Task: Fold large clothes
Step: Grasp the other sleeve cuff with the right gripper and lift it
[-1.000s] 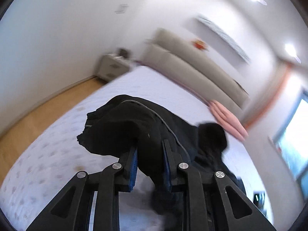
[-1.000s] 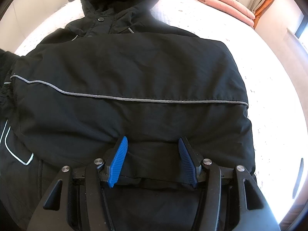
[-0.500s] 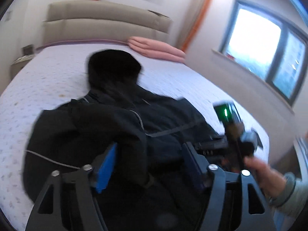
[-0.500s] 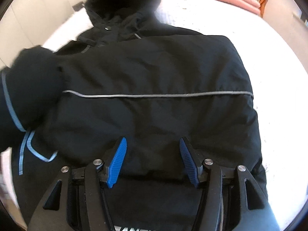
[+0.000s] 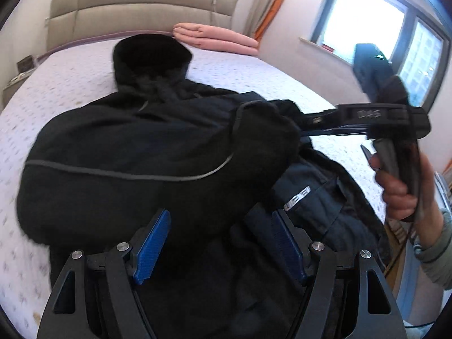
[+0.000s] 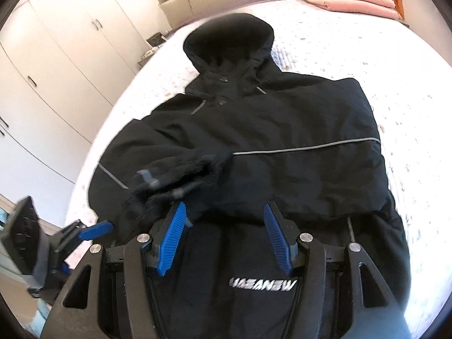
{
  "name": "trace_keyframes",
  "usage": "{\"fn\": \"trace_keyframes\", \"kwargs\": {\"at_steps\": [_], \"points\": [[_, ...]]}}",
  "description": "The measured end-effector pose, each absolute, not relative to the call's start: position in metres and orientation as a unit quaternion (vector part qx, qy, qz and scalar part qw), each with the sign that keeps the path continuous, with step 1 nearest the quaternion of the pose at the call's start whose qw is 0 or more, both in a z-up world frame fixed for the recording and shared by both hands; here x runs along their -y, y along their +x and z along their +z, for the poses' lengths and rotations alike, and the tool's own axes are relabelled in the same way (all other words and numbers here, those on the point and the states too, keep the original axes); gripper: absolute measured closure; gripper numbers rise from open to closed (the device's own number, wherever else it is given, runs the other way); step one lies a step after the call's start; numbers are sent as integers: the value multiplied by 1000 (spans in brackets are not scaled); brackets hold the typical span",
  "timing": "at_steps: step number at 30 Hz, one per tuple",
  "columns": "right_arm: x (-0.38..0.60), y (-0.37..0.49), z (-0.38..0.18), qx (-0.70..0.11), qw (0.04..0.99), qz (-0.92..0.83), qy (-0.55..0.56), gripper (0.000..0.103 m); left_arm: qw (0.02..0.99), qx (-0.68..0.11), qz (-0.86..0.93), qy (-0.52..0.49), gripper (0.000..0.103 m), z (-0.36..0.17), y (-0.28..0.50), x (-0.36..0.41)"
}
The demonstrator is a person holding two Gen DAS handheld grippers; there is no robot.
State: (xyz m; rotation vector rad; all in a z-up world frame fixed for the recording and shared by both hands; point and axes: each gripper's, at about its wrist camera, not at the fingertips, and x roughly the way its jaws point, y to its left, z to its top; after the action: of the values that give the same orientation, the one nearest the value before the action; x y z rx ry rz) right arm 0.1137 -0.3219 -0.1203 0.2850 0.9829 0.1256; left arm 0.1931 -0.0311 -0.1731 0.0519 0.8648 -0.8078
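Note:
A black hooded jacket [image 5: 127, 147] lies spread on the bed [image 5: 70, 65], its hood [image 6: 228, 39] toward the headboard. One sleeve is folded across the body, and its fuzzy cuff [image 5: 262, 132] rests near the grey piping line. My left gripper [image 5: 220, 231] hovers open over the jacket's lower part, its pads wide apart and pressing nothing. My right gripper [image 6: 224, 226] is open above the jacket [image 6: 296, 130], just behind the cuff [image 6: 186, 172]. A hand [image 5: 395, 192] holds the right gripper [image 5: 319, 127] at the jacket's right edge.
A folded pink blanket [image 5: 217, 39] lies at the bed's far end by the padded headboard [image 5: 135, 2]. White wardrobe doors [image 6: 56, 65] stand on the left. A window [image 5: 375, 25] is to the right, and a nightstand [image 5: 17, 82] sits far left.
My left gripper swung across the jacket with the sleeve, then opened and let it go, so the sleeve now lies on the body. My right gripper has lifted away from the jacket's hem.

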Motion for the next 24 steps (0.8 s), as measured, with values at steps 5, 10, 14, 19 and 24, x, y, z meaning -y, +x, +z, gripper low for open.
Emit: {"fn": "trace_keyframes", "kwargs": {"at_steps": [5, 10, 14, 19, 24], "points": [[330, 83, -124, -469, 867, 24, 167, 42, 840, -416, -349, 14, 28, -178, 190, 1], [341, 64, -148, -492, 830, 76, 251, 42, 851, -419, -318, 18, 27, -181, 196, -13], [331, 78, -170, -504, 819, 78, 261, 42, 854, -423, -303, 16, 27, -182, 197, -17], [330, 102, -211, -516, 777, 116, 342, 45, 854, -427, -296, 23, 27, -186, 197, -17], [274, 104, -160, -487, 838, 130, 211, 75, 855, -421, -302, 20, 27, -182, 201, -13]]}}
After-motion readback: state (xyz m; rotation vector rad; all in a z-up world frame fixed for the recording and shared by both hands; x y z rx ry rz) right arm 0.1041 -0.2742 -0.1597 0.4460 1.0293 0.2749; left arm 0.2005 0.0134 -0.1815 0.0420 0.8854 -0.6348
